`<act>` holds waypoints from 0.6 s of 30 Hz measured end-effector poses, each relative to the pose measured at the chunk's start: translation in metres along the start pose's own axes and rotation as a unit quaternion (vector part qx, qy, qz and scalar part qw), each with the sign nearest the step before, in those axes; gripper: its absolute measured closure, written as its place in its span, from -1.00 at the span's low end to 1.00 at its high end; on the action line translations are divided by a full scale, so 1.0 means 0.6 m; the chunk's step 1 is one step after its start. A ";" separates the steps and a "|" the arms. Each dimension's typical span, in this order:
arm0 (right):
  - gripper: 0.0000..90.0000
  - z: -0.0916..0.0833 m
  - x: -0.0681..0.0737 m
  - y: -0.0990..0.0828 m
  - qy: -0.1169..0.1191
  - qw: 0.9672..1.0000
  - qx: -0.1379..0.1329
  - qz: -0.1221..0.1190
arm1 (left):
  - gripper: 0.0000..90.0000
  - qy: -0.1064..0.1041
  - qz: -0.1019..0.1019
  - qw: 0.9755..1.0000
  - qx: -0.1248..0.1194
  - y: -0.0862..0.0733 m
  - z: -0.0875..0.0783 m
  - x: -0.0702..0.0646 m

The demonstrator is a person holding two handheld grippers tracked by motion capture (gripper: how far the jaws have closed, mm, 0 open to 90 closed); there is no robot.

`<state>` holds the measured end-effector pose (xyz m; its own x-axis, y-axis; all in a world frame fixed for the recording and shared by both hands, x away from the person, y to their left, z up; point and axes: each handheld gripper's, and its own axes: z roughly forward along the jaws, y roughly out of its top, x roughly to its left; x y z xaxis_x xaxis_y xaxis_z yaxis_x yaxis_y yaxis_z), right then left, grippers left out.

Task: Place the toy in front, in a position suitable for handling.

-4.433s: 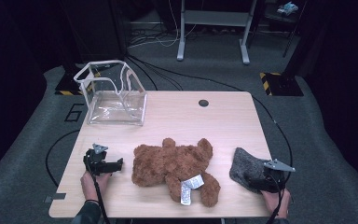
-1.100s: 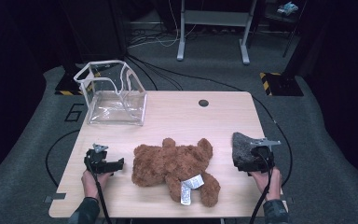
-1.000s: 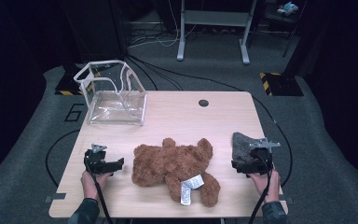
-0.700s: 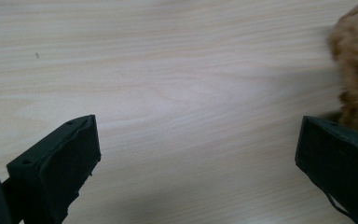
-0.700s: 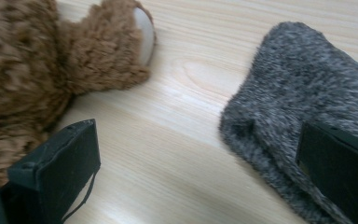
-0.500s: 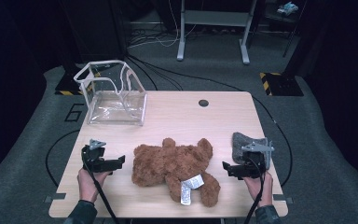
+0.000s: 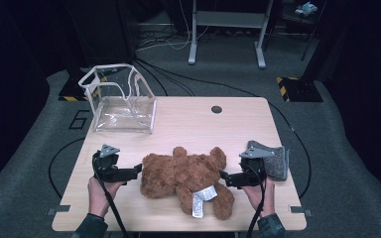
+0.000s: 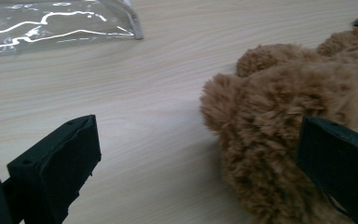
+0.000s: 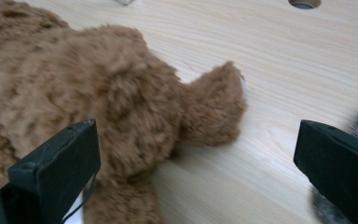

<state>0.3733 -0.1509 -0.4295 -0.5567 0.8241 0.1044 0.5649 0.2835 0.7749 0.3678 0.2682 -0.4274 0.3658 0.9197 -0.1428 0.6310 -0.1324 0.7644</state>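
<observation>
So the brown teddy bear (image 7: 186, 177) is lying flat near the tabletop's (image 7: 193, 119) front edge, roughly in the middle, with a white tag (image 7: 200, 198) sticking out on its front side. The left gripper (image 7: 138, 170) sits right at the bear's left end, jaws spread wide, one jaw over the fur in the left gripper view. The right gripper (image 7: 223, 176) is at the bear's right end, jaws wide apart too, nothing clamped. A grey felt pouch (image 7: 270, 157) lies by the right edge. A clear plastic bag (image 7: 121, 101) stands at the far-left corner.
</observation>
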 end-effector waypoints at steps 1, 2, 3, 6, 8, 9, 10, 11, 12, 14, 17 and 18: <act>-1.00 0.000 0.003 0.002 0.003 1.000 0.000 0.001 | -1.00 -0.007 0.000 1.000 0.000 0.001 0.001 -0.005; -0.97 0.001 0.007 0.005 0.008 1.000 -0.004 0.000 | -1.00 -0.011 0.001 1.000 0.000 0.002 0.001 -0.010; -0.94 0.001 0.012 0.008 0.007 1.000 -0.005 -0.004 | -1.00 -0.013 0.002 1.000 0.001 0.003 0.002 -0.013; -0.87 0.003 0.024 0.016 0.007 1.000 -0.007 -0.015 | -1.00 -0.021 0.007 1.000 0.001 0.006 0.003 -0.023; -0.80 0.007 0.033 0.021 0.008 1.000 -0.003 -0.022 | -0.98 -0.028 0.018 0.999 0.001 0.009 0.004 -0.036; -0.68 0.010 0.038 0.024 0.006 1.000 -0.003 -0.027 | -0.97 -0.042 0.024 0.999 0.004 0.010 0.008 -0.047; -0.67 0.012 0.040 0.026 0.007 1.000 -0.003 -0.029 | -0.96 -0.047 0.030 0.998 0.009 0.011 0.011 -0.054; -0.60 0.015 0.044 0.028 0.003 0.999 -0.003 -0.035 | -0.95 -0.050 0.033 0.998 0.011 0.010 0.015 -0.059; -0.52 0.018 0.048 0.028 0.000 0.999 -0.006 -0.035 | -0.94 -0.055 0.047 0.997 0.020 0.009 0.019 -0.063; -0.42 0.028 0.052 0.030 0.007 0.999 0.005 -0.038 | -0.90 -0.062 0.051 0.996 0.029 0.005 0.031 -0.069; -0.25 0.048 0.056 0.029 0.004 0.999 0.025 -0.041 | -0.81 -0.081 0.049 0.995 0.042 -0.005 0.051 -0.075; -0.19 0.050 0.058 0.028 0.002 0.999 0.027 -0.038 | -0.76 -0.083 0.043 0.995 0.038 -0.009 0.058 -0.079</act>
<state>0.3818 -0.1028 -0.4315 -0.6016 0.7974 0.0480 0.5526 0.3721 0.7458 0.3709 0.2124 -0.4470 0.5245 0.8311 -0.1850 0.6401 -0.2416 0.7293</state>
